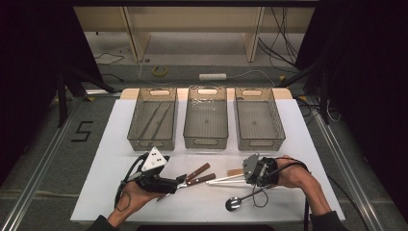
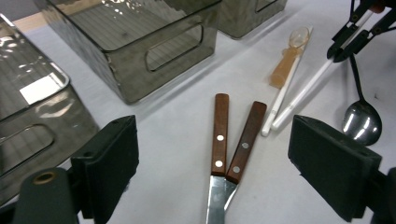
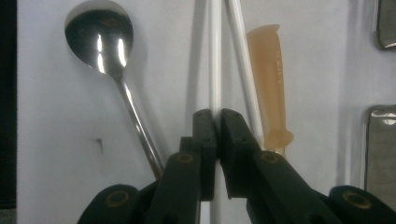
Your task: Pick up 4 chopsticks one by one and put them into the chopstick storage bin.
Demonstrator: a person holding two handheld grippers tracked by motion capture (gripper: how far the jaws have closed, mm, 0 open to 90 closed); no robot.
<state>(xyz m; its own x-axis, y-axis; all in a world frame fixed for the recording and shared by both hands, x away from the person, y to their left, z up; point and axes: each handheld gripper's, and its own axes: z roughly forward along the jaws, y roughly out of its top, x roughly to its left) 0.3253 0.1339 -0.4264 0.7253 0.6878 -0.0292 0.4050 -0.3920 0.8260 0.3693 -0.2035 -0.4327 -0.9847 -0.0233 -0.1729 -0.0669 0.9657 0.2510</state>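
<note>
Right gripper view looks straight down its jaws, pinched tight on one white chopstick (image 3: 215,70); it is thin, round, plain and matte, running straight away from the pads; a second chopstick (image 3: 240,60) lies just right of it, slanting in until the two nearly touch at the pads; the held stick's lower end is covered by the jaws, its far end cut off by the frame's top. Left of the chopstick lies a spoon (image 3: 99,37), its handle end hidden behind the right gripper (image 3: 215,126); right of the chopstick lies a tan scoop (image 3: 271,84), its bowl end out of frame. High view has the left gripper (image 1: 180,183) well left of the chopstick, jaws wide apart and empty, over two knives (image 2: 229,140) whose blades are cut off.
</note>
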